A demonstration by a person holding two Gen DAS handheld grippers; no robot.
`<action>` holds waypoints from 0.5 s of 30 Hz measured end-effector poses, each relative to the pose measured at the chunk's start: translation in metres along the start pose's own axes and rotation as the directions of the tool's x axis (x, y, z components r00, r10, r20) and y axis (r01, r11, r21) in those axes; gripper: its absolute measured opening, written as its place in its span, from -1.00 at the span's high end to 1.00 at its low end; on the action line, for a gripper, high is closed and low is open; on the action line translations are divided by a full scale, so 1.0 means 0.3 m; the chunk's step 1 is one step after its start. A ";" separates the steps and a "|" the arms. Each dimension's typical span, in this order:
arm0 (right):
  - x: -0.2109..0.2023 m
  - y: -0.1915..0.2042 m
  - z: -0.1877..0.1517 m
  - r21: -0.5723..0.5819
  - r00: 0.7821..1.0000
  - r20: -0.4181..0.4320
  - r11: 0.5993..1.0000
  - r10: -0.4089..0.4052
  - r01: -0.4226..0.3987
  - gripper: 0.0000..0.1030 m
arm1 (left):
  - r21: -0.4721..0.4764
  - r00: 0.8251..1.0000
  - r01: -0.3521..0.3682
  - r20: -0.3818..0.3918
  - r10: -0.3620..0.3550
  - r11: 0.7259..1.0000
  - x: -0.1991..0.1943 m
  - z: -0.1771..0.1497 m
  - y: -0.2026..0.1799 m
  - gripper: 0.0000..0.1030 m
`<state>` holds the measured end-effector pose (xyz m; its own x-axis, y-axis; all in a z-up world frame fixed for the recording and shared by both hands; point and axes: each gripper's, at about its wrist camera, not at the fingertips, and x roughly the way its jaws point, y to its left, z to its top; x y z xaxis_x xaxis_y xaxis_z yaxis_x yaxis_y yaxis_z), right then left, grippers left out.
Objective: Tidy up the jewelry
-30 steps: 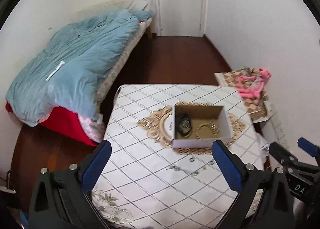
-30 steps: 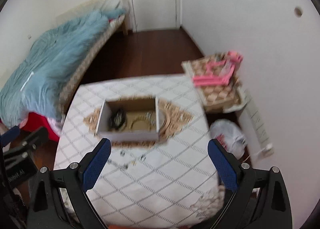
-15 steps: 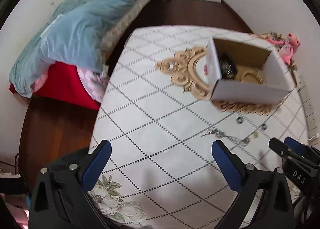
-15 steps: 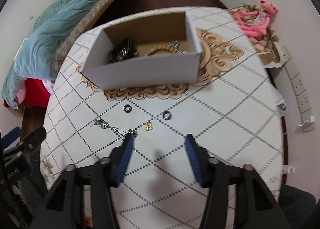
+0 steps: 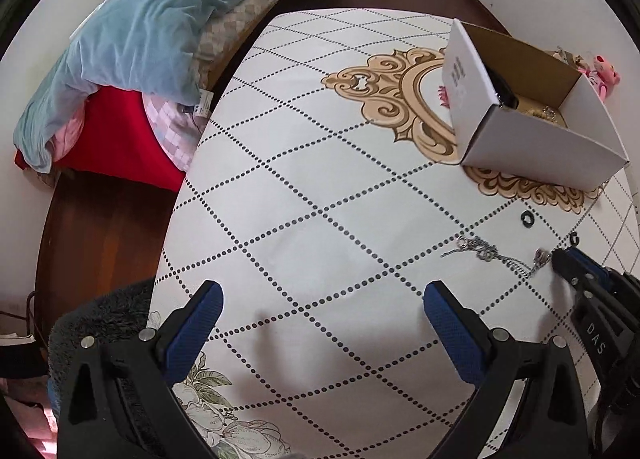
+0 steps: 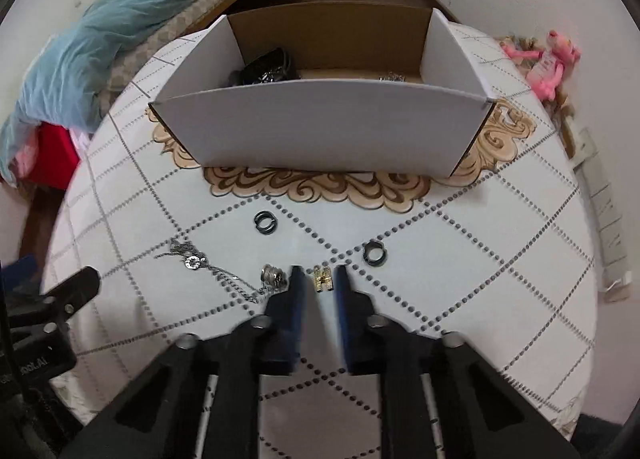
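A white cardboard box [image 6: 320, 131] with jewelry inside stands on the patterned table [image 6: 480, 259]; it also shows in the left wrist view [image 5: 532, 147]. In front of it lie two black rings [image 6: 265, 221] [image 6: 374, 251], a silver chain [image 6: 208, 265] with a silver ring [image 6: 273, 277], and a small gold piece [image 6: 322, 277]. My right gripper [image 6: 318, 279] is low on the table, its fingers narrowed to either side of the gold piece with a small gap left. My left gripper [image 5: 320, 307] is wide open and empty above the table's left part.
A bed with a blue duvet [image 5: 152, 27] stands left of the table. A pink plush toy [image 6: 548, 59] lies on a low stand at the right. A dark wooden floor [image 5: 92, 235] surrounds the table, and a closed door is at the back.
Both grippers have dropped toward the table and moved forward. The right gripper's fingers have narrowed from wide open to either side of the gold piece. The left gripper stays open.
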<state>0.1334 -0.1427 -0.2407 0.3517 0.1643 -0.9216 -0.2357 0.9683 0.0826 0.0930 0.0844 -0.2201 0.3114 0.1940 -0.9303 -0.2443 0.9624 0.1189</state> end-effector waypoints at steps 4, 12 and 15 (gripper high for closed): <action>-0.019 -0.045 -0.008 0.048 0.999 0.006 0.998 0.039 -0.039 0.85 | 0.013 1.000 0.005 -0.003 -0.005 1.000 0.006 -0.008 -0.012 -0.99; -0.114 -0.211 -0.062 0.203 0.997 0.046 0.977 0.059 -0.068 0.85 | 0.082 0.993 0.110 0.029 -0.113 0.991 -0.030 0.004 -0.167 -0.98; -0.122 -0.264 -0.083 0.233 0.998 0.052 0.972 0.030 -0.042 0.85 | 0.131 0.984 0.169 0.034 -0.174 0.977 -0.039 0.005 -0.263 -0.98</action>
<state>0.1166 -0.2300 -0.2230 0.3911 0.2032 -0.8976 -0.0329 0.9778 0.2070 0.1100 0.0067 -0.2182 0.3804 0.0295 -0.9244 -0.0662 0.9978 0.0046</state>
